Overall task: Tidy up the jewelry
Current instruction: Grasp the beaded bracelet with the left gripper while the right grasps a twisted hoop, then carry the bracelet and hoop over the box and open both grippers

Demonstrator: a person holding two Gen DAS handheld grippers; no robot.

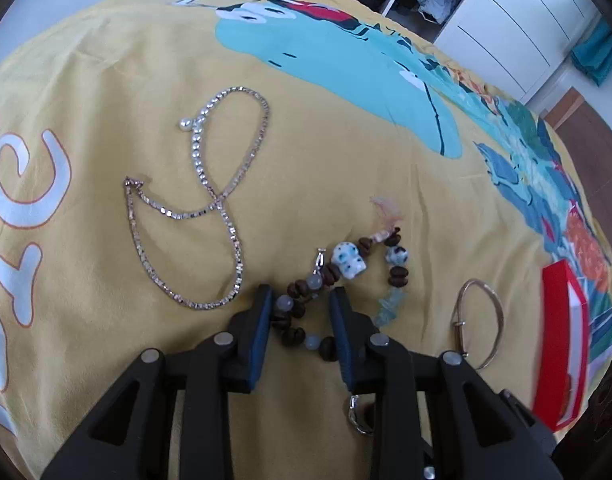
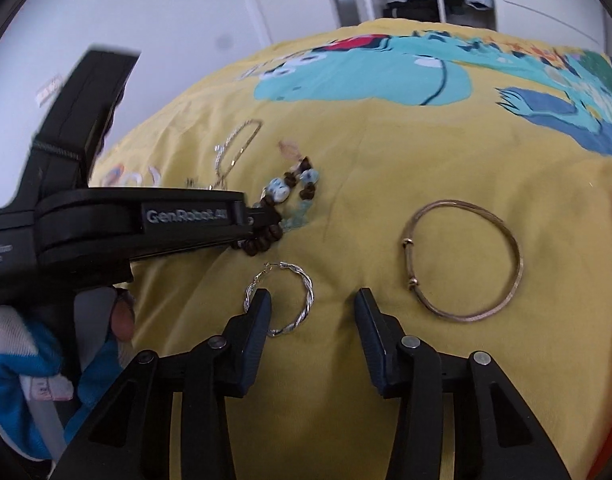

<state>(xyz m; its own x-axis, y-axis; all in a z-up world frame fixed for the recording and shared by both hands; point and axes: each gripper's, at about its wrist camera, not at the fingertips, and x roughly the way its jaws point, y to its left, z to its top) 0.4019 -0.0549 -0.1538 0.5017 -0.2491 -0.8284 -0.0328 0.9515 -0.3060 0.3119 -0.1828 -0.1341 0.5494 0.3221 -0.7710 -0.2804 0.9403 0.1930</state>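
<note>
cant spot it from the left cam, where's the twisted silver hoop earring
In the right wrist view the twisted silver hoop earring lies on the yellow bedspread, against the right gripper's left finger, below the beaded bracelet.

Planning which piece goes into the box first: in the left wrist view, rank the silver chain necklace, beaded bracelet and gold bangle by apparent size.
1. Silver chain necklace, clearly the largest sprawl.
2. Beaded bracelet, though the left gripper partly covers it.
3. Gold bangle, but it sits at the distorted edge, so second versus third is unsure.
</note>
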